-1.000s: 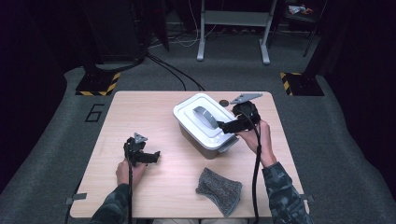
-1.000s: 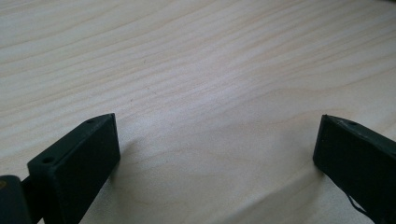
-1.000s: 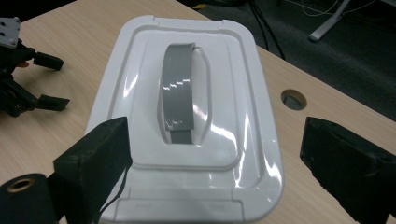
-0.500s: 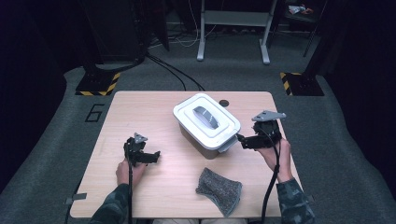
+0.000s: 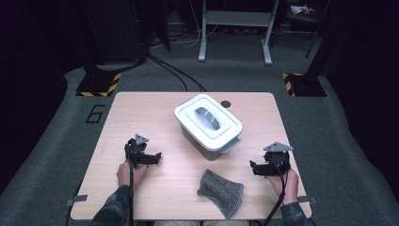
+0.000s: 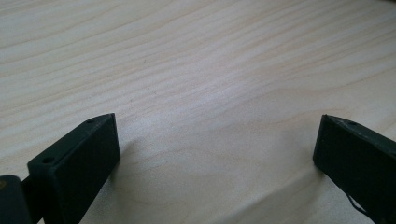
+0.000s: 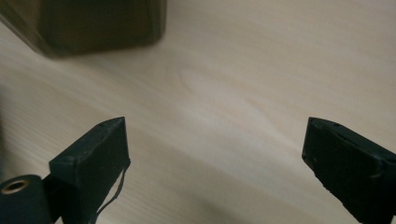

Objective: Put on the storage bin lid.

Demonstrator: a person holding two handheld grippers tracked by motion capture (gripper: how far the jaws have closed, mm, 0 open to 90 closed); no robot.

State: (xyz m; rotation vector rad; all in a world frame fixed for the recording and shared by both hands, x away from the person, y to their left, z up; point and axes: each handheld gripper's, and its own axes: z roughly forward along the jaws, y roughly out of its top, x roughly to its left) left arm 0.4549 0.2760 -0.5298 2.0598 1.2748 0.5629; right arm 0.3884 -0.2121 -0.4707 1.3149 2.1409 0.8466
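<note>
A white lidded box point(image 5: 208, 125) with a grey handle on its lid stands in the middle of the wooden table point(image 5: 141, 113). A grey knitted cloth point(image 5: 220, 191) lies near the front edge, below the box. My left gripper point(image 5: 156, 157) rests low over the table's front left, open with nothing between its jaws point(image 6: 215, 140). My right gripper point(image 5: 254, 168) sits at the front right, to the right of the cloth, open and empty point(image 7: 215, 140). The box's dark side point(image 7: 88, 23) shows at the top left of the right gripper view.
A small dark disc point(image 5: 226, 103) lies on the table behind the box. Black floor stands with yellow-striped bases point(image 5: 99, 84) and a metal frame point(image 5: 235, 28) stand beyond the far edge. Bare wood lies between the grippers and around the cloth.
My right gripper has pulled back from the box's lid to the table's front right corner. The left gripper has stayed where it was.
</note>
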